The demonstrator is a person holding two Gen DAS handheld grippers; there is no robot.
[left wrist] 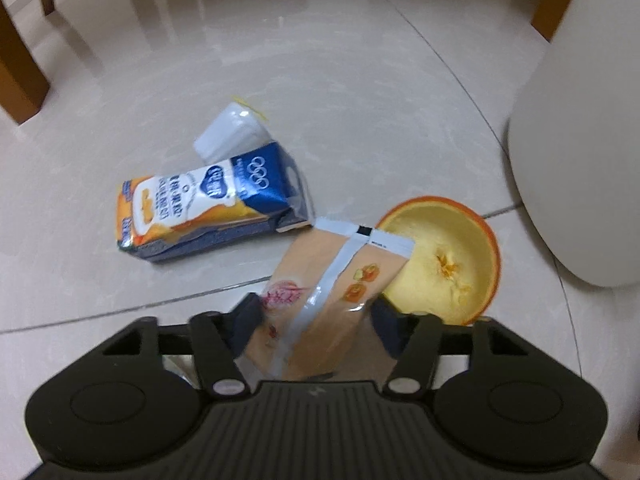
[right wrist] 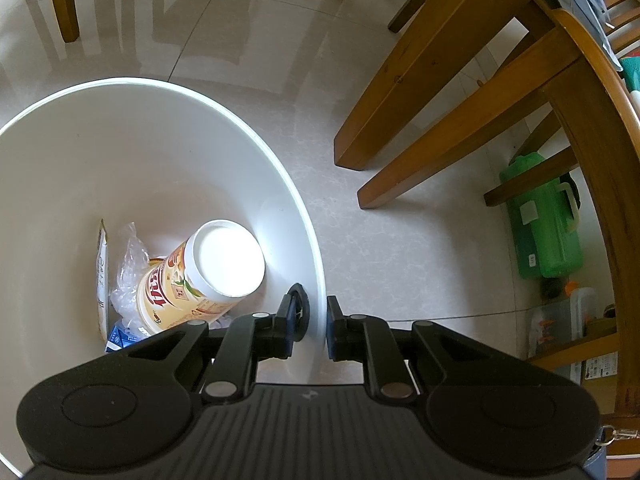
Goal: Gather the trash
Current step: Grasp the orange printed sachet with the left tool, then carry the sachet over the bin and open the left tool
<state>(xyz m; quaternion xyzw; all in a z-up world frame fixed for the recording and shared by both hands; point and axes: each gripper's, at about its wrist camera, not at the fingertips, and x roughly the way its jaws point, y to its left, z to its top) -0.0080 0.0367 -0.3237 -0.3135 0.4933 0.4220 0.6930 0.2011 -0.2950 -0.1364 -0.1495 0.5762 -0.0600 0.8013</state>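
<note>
My left gripper (left wrist: 318, 312) is shut on a peach-coloured snack packet (left wrist: 336, 276), whose far end overlaps a hollow orange-peel half (left wrist: 444, 256) on the tiled floor. A flattened blue, white and orange milk carton (left wrist: 208, 204) lies further left, with a clear plastic tub (left wrist: 230, 134) behind it. My right gripper (right wrist: 314, 320) is shut on the rim of the white trash bin (right wrist: 280, 184), one finger inside and one outside. In the bin lie a cream bottle with a white lid (right wrist: 200, 280), crumpled clear plastic (right wrist: 128, 276), a pale packet (right wrist: 103, 276) and a blue carton (right wrist: 120, 336).
The bin's outer wall (left wrist: 580, 160) stands at the right of the left wrist view. Wooden chair legs (left wrist: 20, 76) ring the floor. Slanted wooden legs (right wrist: 432, 120) stand right of the bin, with a green container (right wrist: 544, 220) and a plastic jug (right wrist: 580, 304) beyond.
</note>
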